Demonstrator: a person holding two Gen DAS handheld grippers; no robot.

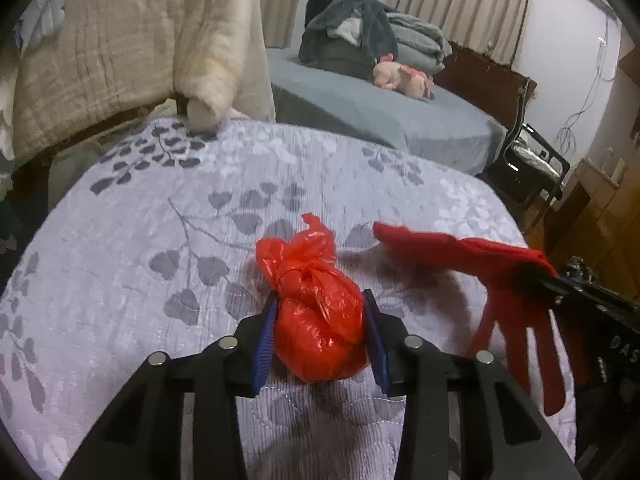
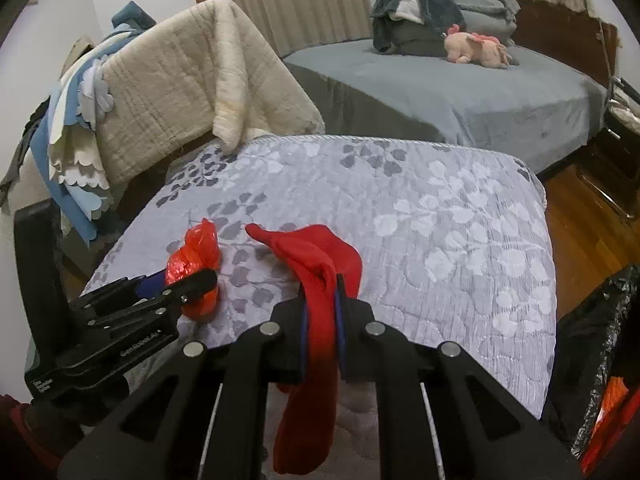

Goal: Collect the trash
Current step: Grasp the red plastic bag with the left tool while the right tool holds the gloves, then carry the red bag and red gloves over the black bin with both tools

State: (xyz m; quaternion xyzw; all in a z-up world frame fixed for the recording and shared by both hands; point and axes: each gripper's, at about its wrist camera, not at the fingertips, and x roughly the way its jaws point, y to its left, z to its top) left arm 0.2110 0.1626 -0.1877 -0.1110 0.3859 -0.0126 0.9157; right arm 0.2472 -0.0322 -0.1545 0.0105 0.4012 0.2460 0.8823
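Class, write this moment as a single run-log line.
left gripper: shut on red plastic bag | right gripper: shut on red glove | surface: floral mattress

Black bag (image 2: pixel 596 360) cut off at right edge; contents unclear

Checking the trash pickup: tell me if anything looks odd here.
The right claw grips a red fabric glove, clothing rather than obvious trash. The left claw pinches the knotted red plastic bag. Nothing spilled.
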